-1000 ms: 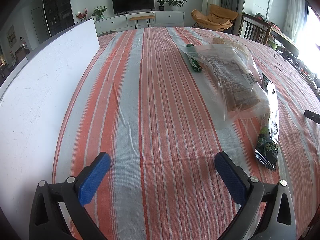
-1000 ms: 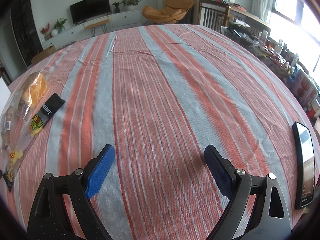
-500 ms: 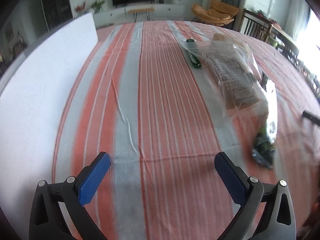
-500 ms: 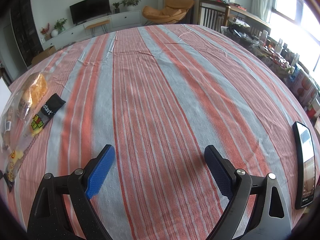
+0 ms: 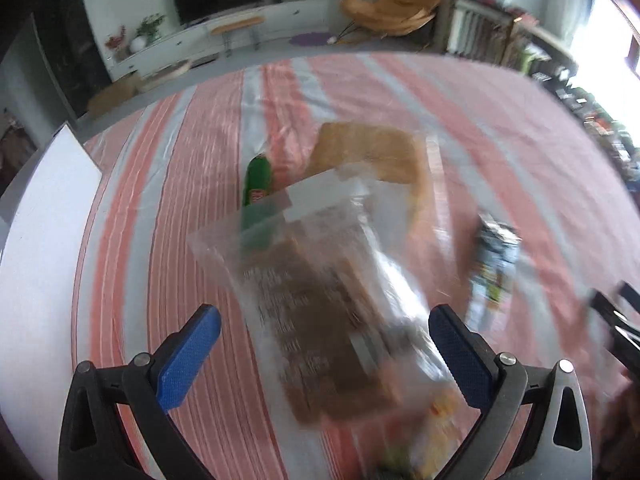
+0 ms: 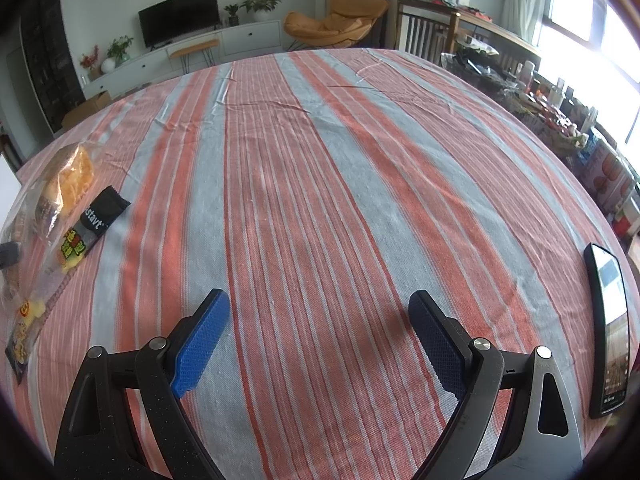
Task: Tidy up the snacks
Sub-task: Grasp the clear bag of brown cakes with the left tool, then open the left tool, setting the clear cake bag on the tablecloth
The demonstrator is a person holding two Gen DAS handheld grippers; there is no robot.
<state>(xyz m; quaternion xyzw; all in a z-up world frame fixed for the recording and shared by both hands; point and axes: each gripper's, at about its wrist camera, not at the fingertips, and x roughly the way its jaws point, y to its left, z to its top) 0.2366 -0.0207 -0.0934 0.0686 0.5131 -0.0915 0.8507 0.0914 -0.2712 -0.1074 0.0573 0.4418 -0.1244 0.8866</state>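
Covering the table (image 6: 320, 184) is a striped cloth. Your clear bag of brown snacks (image 5: 320, 304) lies on it, right in front of your wide-open left claw (image 5: 324, 344). A green packet (image 5: 256, 184) lies just behind the bag. Your right claw (image 6: 318, 328) is wide open too, holding nothing.

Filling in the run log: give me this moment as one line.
left gripper: open, over clear snack bag | right gripper: open, above bare striped cloth | nothing grasped

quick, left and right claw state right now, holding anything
left claw: open, holding nothing, poised over the clear snack bag
right claw: open, holding nothing, over the striped tablecloth
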